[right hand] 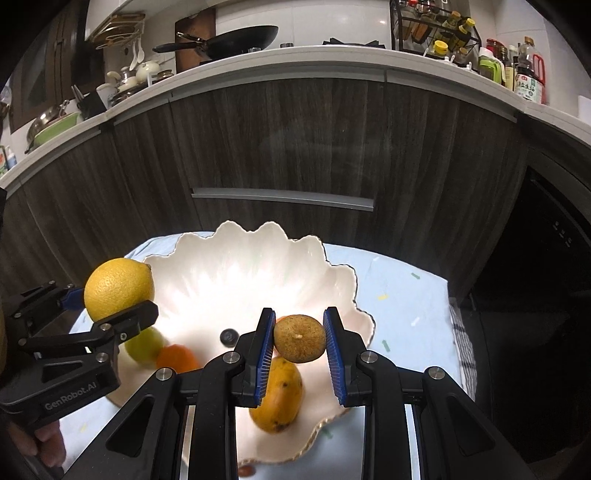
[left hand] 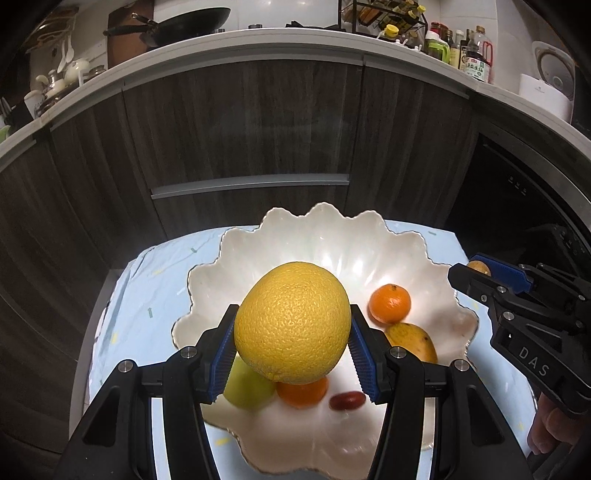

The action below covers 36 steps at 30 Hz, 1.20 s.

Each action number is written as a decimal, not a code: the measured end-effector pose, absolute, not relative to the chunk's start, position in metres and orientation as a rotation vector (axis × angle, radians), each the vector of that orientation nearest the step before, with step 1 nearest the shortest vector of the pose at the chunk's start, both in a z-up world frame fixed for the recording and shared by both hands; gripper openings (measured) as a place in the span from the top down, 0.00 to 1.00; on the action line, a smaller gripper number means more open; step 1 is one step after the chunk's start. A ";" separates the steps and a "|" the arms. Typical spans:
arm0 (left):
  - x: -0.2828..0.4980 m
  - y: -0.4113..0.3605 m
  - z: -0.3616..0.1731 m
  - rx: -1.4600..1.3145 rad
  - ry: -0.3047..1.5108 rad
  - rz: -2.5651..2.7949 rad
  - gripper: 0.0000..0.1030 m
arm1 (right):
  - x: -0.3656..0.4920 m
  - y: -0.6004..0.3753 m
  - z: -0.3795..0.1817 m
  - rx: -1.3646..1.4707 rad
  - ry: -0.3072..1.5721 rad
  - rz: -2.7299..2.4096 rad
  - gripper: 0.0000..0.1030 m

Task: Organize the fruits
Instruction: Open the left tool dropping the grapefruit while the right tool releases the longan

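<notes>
My left gripper [left hand: 293,341] is shut on a large yellow orange [left hand: 291,321], held above the white scalloped bowl [left hand: 332,236]. In the bowl lie a tangerine [left hand: 390,302], a yellow mango [left hand: 412,341], a green fruit [left hand: 245,387], a second orange fruit [left hand: 303,393] and a dark red date [left hand: 347,401]. My right gripper [right hand: 300,341] is shut on a small brownish-green fruit [right hand: 299,338], also above the bowl [right hand: 236,258], over the mango [right hand: 277,395]. The left gripper with the yellow orange [right hand: 118,288] shows at the left of the right wrist view.
The bowl stands on a light blue cloth [right hand: 402,295] over a small table. Dark wood cabinets [left hand: 258,129] rise just behind it. The counter above holds a wok [left hand: 177,26], bottles [left hand: 476,55] and a rice cooker [left hand: 554,77]. A person's fingers [left hand: 550,428] hold the right gripper.
</notes>
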<state>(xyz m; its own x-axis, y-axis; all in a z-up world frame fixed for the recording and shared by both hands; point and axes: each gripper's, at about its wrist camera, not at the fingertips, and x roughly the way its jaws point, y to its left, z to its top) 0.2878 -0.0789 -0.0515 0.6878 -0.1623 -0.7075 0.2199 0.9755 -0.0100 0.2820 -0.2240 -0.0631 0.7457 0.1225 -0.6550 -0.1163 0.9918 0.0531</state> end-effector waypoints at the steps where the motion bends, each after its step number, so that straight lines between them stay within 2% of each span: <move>1: 0.292 -0.078 -0.053 0.076 0.788 -0.212 0.47 | 0.284 -0.223 -0.065 0.008 0.719 0.132 0.73; 11: 0.309 -0.076 -0.070 0.078 0.846 -0.218 0.46 | 0.298 -0.217 -0.074 0.003 0.739 0.149 0.73; 14: 0.309 -0.074 -0.073 0.075 0.851 -0.215 0.44 | 0.299 -0.218 -0.075 0.012 0.743 0.147 0.70; 16: 0.307 -0.074 -0.069 0.085 0.827 -0.210 0.34 | 0.299 -0.218 -0.074 0.010 0.740 0.147 0.58; 17: 0.305 -0.074 -0.066 0.091 0.814 -0.203 0.25 | 0.298 -0.218 -0.073 0.011 0.733 0.147 0.53; 19: 0.303 -0.073 -0.060 0.093 0.794 -0.195 0.23 | 0.296 -0.218 -0.070 0.012 0.721 0.142 0.41; 22: 0.301 -0.071 -0.054 0.095 0.783 -0.187 0.22 | 0.293 -0.219 -0.064 0.017 0.704 0.129 0.33; 25: 0.298 -0.068 -0.050 0.090 0.772 -0.176 0.16 | 0.288 -0.219 -0.056 0.016 0.681 0.112 0.23; 36: 0.272 -0.061 -0.030 0.075 0.740 -0.165 0.13 | 0.258 -0.217 -0.031 0.021 0.636 0.103 0.22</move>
